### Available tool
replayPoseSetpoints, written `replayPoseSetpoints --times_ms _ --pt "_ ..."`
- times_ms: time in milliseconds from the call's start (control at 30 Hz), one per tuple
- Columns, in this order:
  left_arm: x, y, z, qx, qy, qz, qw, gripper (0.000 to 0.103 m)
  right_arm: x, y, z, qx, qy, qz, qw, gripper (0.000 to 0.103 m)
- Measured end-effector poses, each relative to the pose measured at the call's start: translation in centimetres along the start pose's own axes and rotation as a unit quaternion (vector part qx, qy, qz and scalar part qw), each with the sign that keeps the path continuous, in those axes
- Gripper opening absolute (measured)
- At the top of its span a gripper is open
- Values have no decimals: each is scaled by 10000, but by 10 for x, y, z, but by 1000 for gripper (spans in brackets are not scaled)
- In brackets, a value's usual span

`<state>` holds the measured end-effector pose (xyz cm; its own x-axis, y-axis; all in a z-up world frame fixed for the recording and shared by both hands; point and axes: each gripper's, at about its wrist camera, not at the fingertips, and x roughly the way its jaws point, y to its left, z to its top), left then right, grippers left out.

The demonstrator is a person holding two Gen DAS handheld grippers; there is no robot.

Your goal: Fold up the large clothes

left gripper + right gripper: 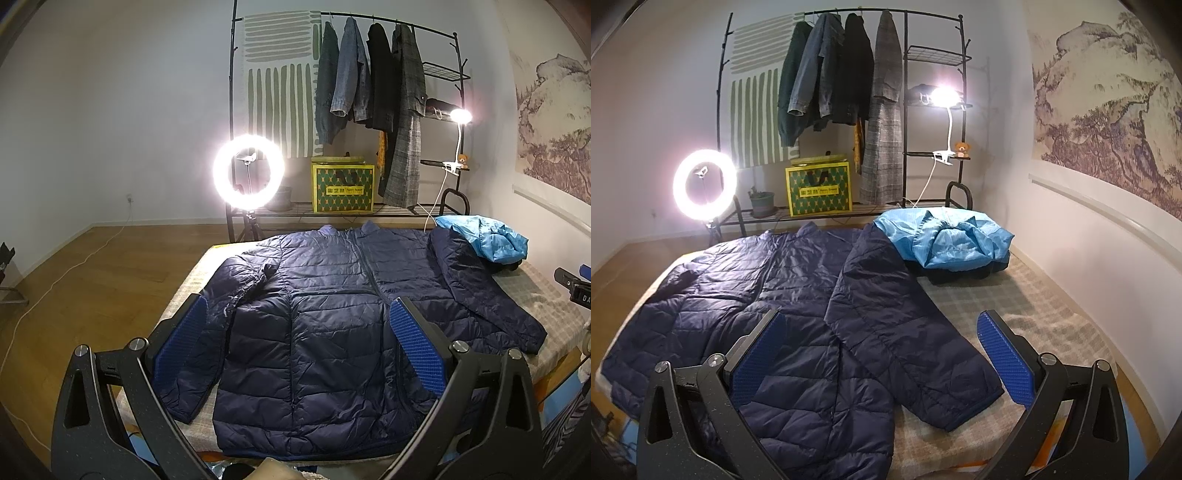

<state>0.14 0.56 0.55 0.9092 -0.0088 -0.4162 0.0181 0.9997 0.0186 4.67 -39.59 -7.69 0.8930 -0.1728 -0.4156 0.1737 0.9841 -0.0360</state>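
Navy jacket (325,325) flat, collar pointing away; both hand-held grippers (299,347) (882,354) wide, empty.

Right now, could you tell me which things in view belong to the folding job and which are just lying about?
For the job:
navy puffer jacket, spread flat on the bed
left gripper, open
right gripper, open

Lying about:
light blue jacket, bundled at the far corner
ring light
clothes rack with hung coats
yellow-green box
teddy bear

The checked bed (1027,295) carries a spread navy puffer jacket (332,317) and a crumpled light-blue jacket (945,236).
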Motion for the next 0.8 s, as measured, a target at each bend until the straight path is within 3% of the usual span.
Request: replayPoseSetpoints --times_ms 800 --pt "0 0 -2 -24 -13 -12 10000 101 0 -1 -1 8 16 11 10000 103"
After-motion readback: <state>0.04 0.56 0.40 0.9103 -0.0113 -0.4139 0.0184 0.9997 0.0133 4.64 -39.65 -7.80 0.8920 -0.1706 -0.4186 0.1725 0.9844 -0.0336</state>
